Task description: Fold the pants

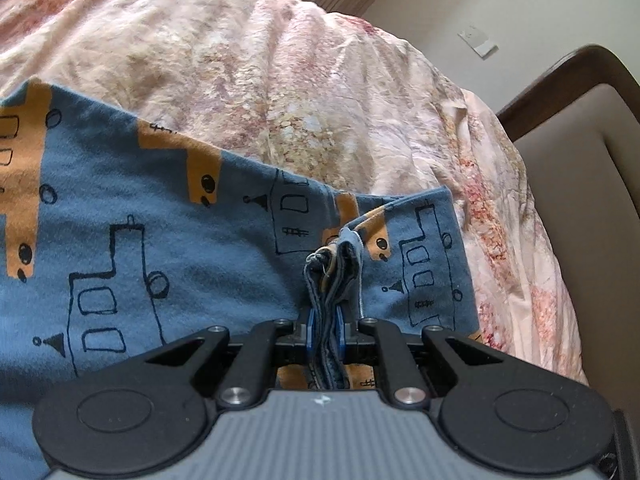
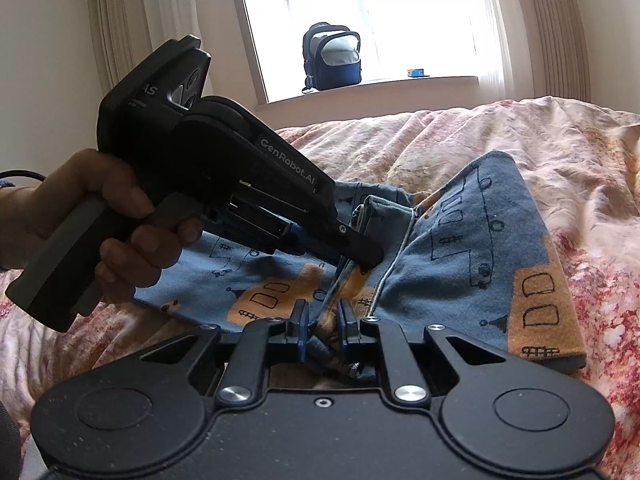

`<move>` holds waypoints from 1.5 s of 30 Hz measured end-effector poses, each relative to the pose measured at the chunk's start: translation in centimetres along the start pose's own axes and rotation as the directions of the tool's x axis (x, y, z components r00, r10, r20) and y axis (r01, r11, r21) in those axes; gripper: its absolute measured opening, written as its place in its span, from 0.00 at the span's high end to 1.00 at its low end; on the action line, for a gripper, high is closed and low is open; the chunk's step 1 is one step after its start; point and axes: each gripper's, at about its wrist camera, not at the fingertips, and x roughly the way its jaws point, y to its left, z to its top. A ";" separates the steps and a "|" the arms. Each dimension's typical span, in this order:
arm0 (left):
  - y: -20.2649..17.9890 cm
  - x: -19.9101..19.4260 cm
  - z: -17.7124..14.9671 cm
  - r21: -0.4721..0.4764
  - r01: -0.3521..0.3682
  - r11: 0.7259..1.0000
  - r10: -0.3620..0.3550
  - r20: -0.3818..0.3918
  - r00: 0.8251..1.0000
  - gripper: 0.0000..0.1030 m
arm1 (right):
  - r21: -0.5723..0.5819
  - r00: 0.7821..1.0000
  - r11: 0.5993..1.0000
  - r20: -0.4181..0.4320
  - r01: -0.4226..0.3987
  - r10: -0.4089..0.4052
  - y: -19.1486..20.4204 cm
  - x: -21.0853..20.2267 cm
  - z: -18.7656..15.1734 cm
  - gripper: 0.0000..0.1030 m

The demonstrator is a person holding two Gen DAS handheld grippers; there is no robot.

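Note:
The pants (image 1: 168, 240) are blue with orange patches and black line drawings. They lie on a pink floral bedspread (image 1: 280, 60). My left gripper (image 1: 325, 322) is shut on a bunched stack of pants edges, which stands up between its blue pads. In the right wrist view the pants (image 2: 460, 256) spread ahead and to the right. My right gripper (image 2: 323, 316) is shut on a bunched fold of the pants. The left gripper (image 2: 362, 254), held in a hand, shows there from the side, clamped on the same pants edge just ahead of my right gripper.
A brown-framed padded chair or headboard (image 1: 580, 128) stands at the right of the bed. Ahead in the right wrist view is a window with a dark backpack (image 2: 332, 56) on its sill. The bedspread (image 2: 540, 148) is wrinkled all around the pants.

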 end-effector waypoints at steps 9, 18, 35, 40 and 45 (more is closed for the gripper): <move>0.0 -0.9 0.8 -0.083 0.017 0.996 -0.020 -0.030 0.999 0.90 | -0.011 1.000 1.000 0.021 0.007 -0.007 0.5 -1.1 0.6 0.86; 3.3 -3.7 1.1 -0.264 0.108 0.958 -0.120 -0.030 0.992 0.90 | -0.037 0.999 0.999 0.047 -0.010 0.012 2.3 -2.1 2.0 0.89; 11.3 -11.7 0.0 -0.285 0.005 0.959 0.003 0.028 1.000 0.90 | -0.046 0.973 0.972 -0.013 -0.231 0.231 10.0 4.1 3.6 0.89; 12.7 -12.1 -0.4 -0.309 -0.004 0.951 0.013 0.028 1.000 0.90 | -0.017 0.967 0.967 -0.034 -0.253 0.253 10.9 5.4 3.3 0.89; 13.2 -11.8 -0.8 -0.297 -0.032 0.954 0.040 0.022 0.999 0.85 | -0.034 0.967 0.967 -0.049 -0.251 0.249 11.4 6.2 2.4 0.88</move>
